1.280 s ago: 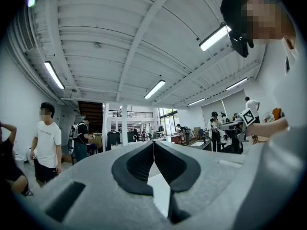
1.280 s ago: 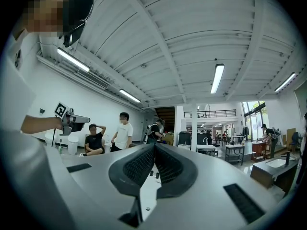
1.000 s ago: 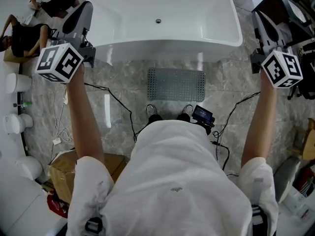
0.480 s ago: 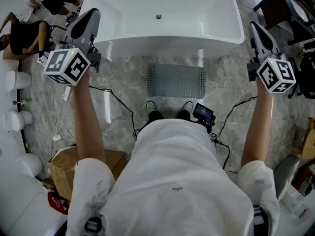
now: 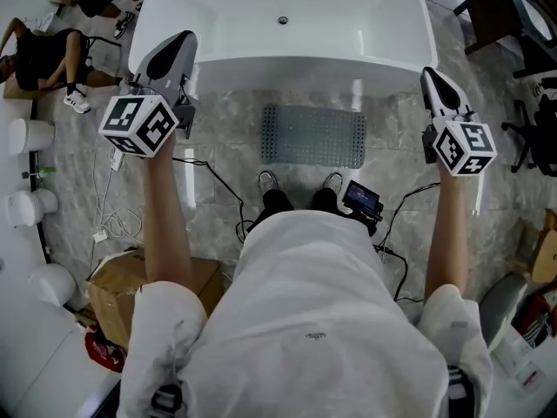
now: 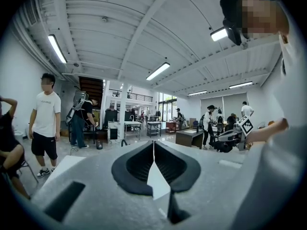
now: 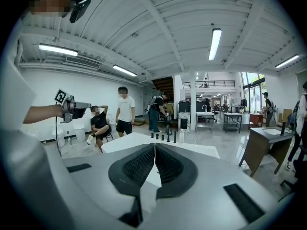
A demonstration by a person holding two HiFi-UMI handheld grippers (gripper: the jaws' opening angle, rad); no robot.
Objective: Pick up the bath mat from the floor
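Bath mat (image 5: 313,136) flat on floor (image 5: 218,142) at twelve o'clock, beside tub (image 5: 278,24); my left claw (image 5: 174,50) and right claw (image 5: 432,81), pinched shut and empty, flank it, probably poised for the stoop.

The bath mat (image 5: 313,136) is 1 grey rectangle with rounded corners, its surface covered in even rows of small dots (holes or bumps, too fine to tell). It lies flat and fully spread on the grey marbled floor (image 5: 218,146), long side parallel to the white bathtub (image 5: 287,59) and just beside its near wall. The person's shoes (image 5: 268,181) stand just short of its near edge.
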